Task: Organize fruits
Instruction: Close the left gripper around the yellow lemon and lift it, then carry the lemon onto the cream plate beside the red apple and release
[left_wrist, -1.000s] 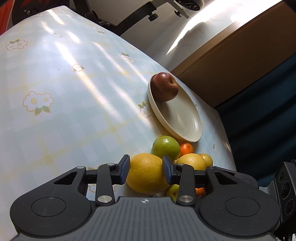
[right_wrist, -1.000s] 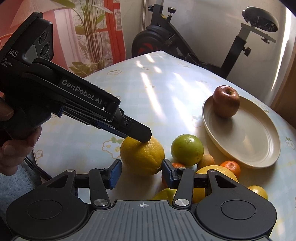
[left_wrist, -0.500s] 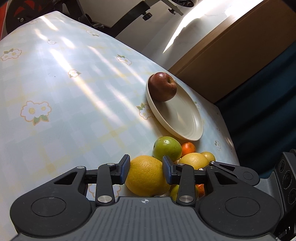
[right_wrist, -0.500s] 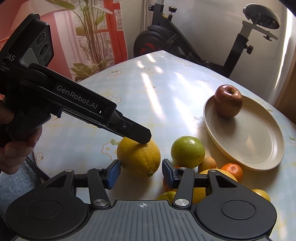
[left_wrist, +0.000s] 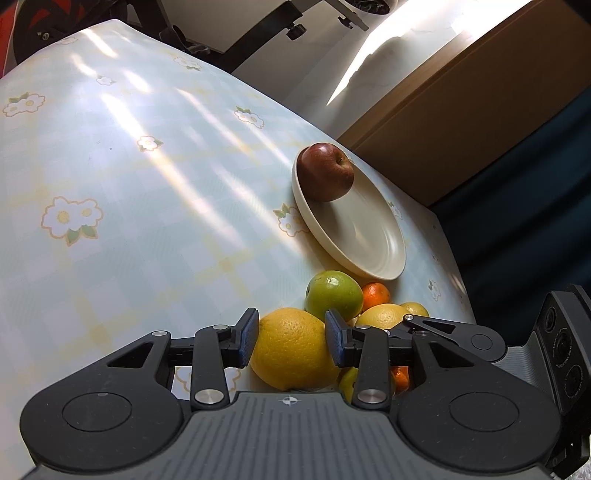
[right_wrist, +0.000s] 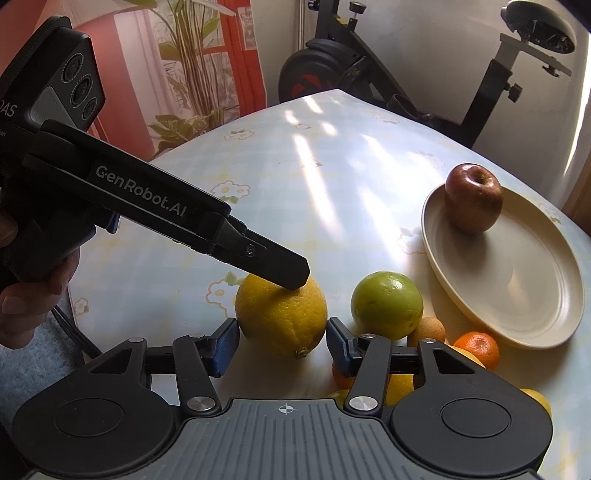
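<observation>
Your left gripper (left_wrist: 291, 341) sits clamped on the big yellow citrus (left_wrist: 291, 352): both blue pads (left_wrist: 246, 341) press its sides. Seen from the right wrist view, that gripper's black finger (right_wrist: 280, 271) rests on top of the same fruit (right_wrist: 281, 317).

Your right gripper (right_wrist: 281, 345) frames the citrus from the near side. Its jaws are opening, the fruit between them, a sliver of gap at the left pad; contact at the right pad is too close to call.

The citrus sits on the flowered tablecloth (left_wrist: 129, 192), well short of the cream plate (left_wrist: 373, 236). On the plate's far rim sits a red apple (left_wrist: 325, 172), alone.

Between citrus and plate: a green apple (left_wrist: 334, 295), just beside the citrus. Beyond it, near the plate's near edge, a mandarin (left_wrist: 376, 295) and more yellow fruit (left_wrist: 384, 315), bunched together, partly hidden behind the gripper fingers.

Your left hand (right_wrist: 26, 299) shows at the edge of the right wrist view, wrapped round the handle.
</observation>
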